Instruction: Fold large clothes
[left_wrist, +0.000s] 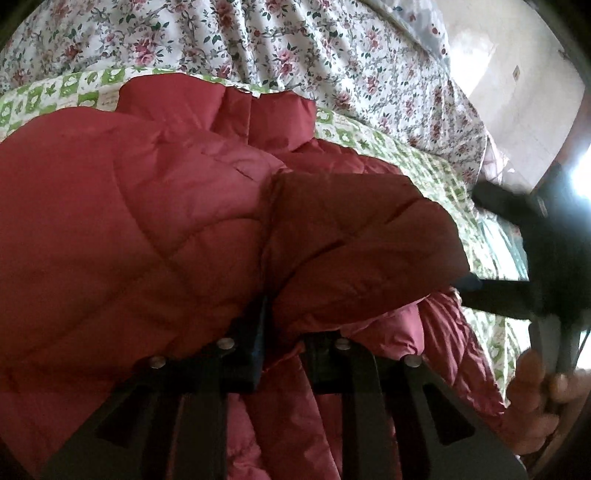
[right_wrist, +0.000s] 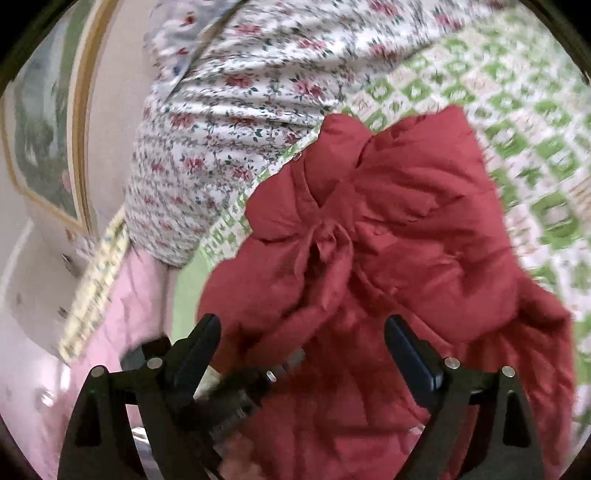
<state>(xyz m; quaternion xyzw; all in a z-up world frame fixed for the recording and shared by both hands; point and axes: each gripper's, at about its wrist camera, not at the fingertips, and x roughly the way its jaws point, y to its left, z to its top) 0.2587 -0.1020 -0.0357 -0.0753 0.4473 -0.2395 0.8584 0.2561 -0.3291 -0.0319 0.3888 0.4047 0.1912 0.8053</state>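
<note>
Jacket (right_wrist: 388, 240) collar toward floral quilt (right_wrist: 229, 92), lengthwise away.

No readable txt, labels, brands or nos. anywhere in either view w/ the pics this blurry.

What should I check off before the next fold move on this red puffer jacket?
1. Left gripper shut on the red puffer jacket: ok, fabric is pinched between its fingers and drapes over them.
2. Right gripper free to take a new hold: ok, jaws wide apart above the jacket, nothing between them.
3. Jacket resting on the green-patterned quilt: ok, most of it lies there.
4. Jacket flat enough to fold: not ok, it is bunched and creased around the middle.
5. Space around the jacket: not ok, the floral bedding lies against its edge.
6. Sleeve positions: cannot tell, the folds hide them.
</note>
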